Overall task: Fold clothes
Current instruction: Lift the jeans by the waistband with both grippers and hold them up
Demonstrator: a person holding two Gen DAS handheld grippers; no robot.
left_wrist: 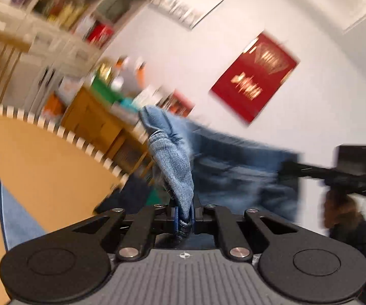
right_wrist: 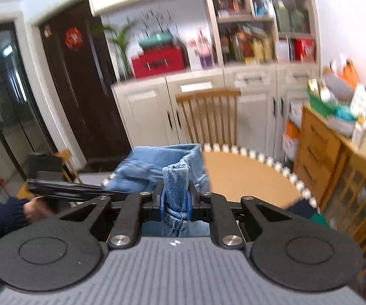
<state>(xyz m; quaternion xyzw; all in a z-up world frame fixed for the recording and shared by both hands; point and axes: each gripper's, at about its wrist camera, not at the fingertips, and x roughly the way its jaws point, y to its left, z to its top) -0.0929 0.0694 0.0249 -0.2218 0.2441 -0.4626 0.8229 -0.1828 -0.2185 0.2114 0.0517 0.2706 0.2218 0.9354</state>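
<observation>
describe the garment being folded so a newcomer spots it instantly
Find the round wooden table with the white scalloped edging. Lifted at its edge is a pair of blue denim jeans, pinched by the left gripper and right gripper. It is the only faded blue fabric held up between two grippers.

Nothing really readable here, it's all motion blur. The red poster has gold characters and the door's red decoration too, both illegible.

White wall, cream cabinets, wooden chair, dark door.
</observation>
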